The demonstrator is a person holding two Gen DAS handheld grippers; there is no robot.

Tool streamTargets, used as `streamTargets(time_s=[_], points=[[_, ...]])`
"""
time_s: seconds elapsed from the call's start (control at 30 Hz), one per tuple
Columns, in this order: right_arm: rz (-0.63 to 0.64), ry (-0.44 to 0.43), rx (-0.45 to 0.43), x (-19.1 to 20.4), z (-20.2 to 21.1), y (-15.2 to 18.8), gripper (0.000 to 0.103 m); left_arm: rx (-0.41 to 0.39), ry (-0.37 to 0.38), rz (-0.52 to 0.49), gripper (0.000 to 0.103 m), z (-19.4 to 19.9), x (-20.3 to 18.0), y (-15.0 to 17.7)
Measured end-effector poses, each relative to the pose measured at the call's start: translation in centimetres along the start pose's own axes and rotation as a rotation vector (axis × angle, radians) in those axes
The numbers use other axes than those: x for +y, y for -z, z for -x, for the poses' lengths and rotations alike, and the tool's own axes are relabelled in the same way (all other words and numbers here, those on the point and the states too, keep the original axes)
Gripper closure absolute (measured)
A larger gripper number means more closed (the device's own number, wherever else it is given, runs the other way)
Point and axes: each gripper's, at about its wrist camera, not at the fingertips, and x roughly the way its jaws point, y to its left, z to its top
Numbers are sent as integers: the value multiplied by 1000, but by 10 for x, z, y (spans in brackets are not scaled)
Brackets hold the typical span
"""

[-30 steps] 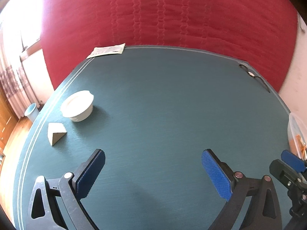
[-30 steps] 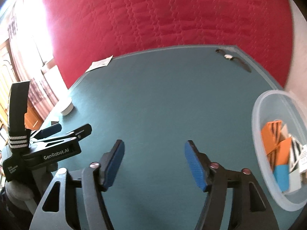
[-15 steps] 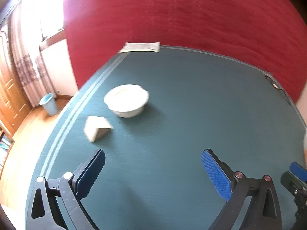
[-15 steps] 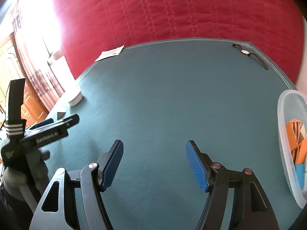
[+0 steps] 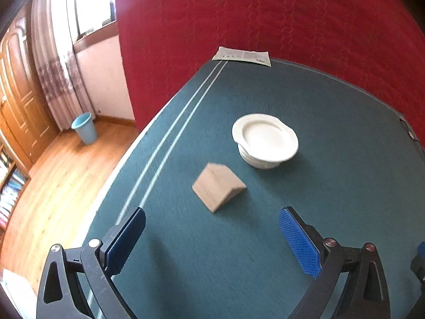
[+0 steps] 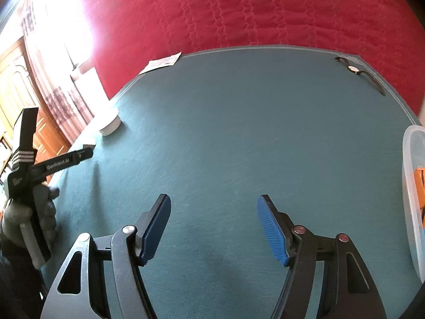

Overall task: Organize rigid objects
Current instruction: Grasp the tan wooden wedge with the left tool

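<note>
A pale wooden wedge block (image 5: 217, 189) lies on the teal table (image 5: 332, 122), just ahead of my left gripper (image 5: 212, 235), which is open and empty a short way above the table. A white bowl (image 5: 265, 141) stands just beyond the wedge. My right gripper (image 6: 213, 226) is open and empty over the bare middle of the table. In the right wrist view the left gripper (image 6: 53, 163) shows at the far left, with the white bowl (image 6: 110, 127) beyond it. A clear plastic tub (image 6: 410, 191) with orange pieces is at the right edge.
A paper sheet (image 5: 243, 56) lies at the table's far left corner. A black wristwatch (image 6: 358, 73) lies at the far right corner. A red quilted cover (image 6: 239, 13) is behind the table. The table's left edge drops to a wooden floor with a blue bin (image 5: 85, 127).
My left gripper has swung left and closer to the wedge and bowl, which now sit nearer the centre of its view. The right gripper shifted slightly left, so less of the tub shows.
</note>
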Motion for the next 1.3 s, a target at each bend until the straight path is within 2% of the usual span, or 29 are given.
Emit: streamTargets(time_s=[0.2, 0.4, 0.5, 0.57, 0.63, 1.0, 1.3], points=[[0, -1, 13, 0, -4, 1, 34, 1, -13, -18, 3, -12, 7, -12], [9, 8, 7, 2, -5, 2, 34, 4, 21, -50, 24, -16, 6, -14], [14, 13, 5, 3, -6, 3, 34, -11, 43, -82, 37, -13, 3, -13], [17, 16, 6, 3, -6, 2, 34, -20, 52, -105, 51, -10, -1, -11], [19, 19, 7, 4, -6, 1, 34, -24, 52, -124, 56, -8, -4, -8], [34, 33, 11, 7, -9, -1, 34, 21, 133, -87, 57, -1, 0, -5], [68, 21, 26, 18, -15, -5, 34, -4, 137, -95, 54, 2, -1, 1]])
